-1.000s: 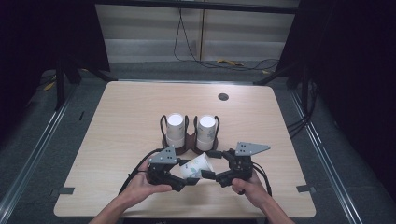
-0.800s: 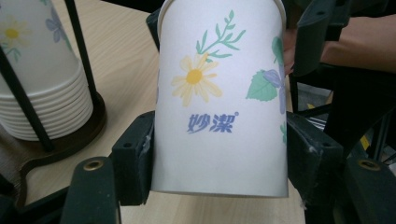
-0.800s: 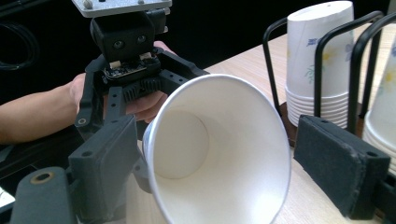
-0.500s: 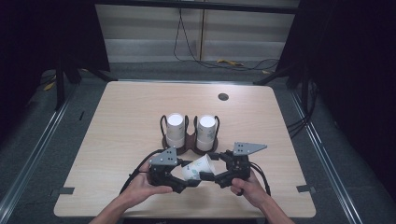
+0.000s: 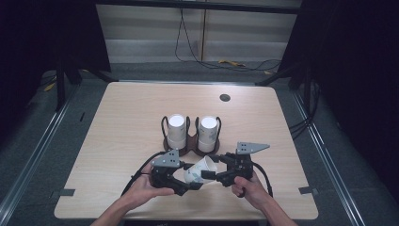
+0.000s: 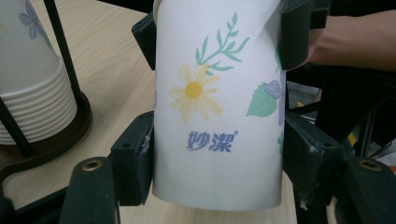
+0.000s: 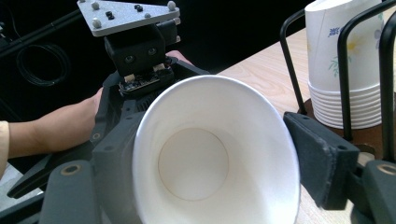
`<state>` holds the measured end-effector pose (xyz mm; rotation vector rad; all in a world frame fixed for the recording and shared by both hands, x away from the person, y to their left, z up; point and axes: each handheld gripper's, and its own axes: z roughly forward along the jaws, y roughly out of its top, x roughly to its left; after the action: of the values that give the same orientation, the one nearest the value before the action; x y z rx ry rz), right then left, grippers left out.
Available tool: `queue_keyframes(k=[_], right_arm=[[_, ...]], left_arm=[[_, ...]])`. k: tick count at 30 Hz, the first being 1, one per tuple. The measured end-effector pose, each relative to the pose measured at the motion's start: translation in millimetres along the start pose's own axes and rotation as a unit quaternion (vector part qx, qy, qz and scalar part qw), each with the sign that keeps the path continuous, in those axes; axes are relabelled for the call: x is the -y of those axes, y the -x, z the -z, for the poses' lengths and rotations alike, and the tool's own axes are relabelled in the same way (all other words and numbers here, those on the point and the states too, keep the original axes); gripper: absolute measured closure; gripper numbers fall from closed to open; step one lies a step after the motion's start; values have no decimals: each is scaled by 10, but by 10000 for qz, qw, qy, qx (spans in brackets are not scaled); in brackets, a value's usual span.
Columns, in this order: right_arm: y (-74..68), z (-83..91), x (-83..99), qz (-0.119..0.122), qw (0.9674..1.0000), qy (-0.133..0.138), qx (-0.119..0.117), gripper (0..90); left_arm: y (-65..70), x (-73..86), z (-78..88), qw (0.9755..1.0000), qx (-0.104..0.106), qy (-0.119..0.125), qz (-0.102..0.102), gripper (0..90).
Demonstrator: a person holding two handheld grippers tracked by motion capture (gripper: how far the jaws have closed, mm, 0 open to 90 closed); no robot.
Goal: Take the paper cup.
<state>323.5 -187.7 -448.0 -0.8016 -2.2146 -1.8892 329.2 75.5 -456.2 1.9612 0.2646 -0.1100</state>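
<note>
Three cameras: one fixed overhead, two riding the tongs

The high view looks forward and down on the pale wooden surface (image 5: pixel 122 122); each tongs view sits close against the flower-printed white paper cup (image 6: pixel 217 102), and both show a stack of white paper cups (image 7: pixel 348 65), at 9 and 2 o'clock.

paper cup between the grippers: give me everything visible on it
The paper cup is white with a printed daisy, green leaves and blue Chinese lettering, empty inside. It lies roughly level above the table, mouth toward the right hand-held gripper. The left hand-held gripper clamps its base end; the right one's jaws have just been closing at the rim.
</note>
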Motion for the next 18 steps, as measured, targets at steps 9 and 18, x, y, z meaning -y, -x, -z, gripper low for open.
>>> queue_keyframes(k=[9, 18], right_arm=[[-5, -3, -4, 84, 9999, -30, 71, 276], [17, 31, -31, 74, 9994, -21, 344, 279]], left_arm=[[-48, 33, -12, 9995, -62, -197, 230, 245], [-74, 66, -3, 9988, -127, -427, 185, 201]])
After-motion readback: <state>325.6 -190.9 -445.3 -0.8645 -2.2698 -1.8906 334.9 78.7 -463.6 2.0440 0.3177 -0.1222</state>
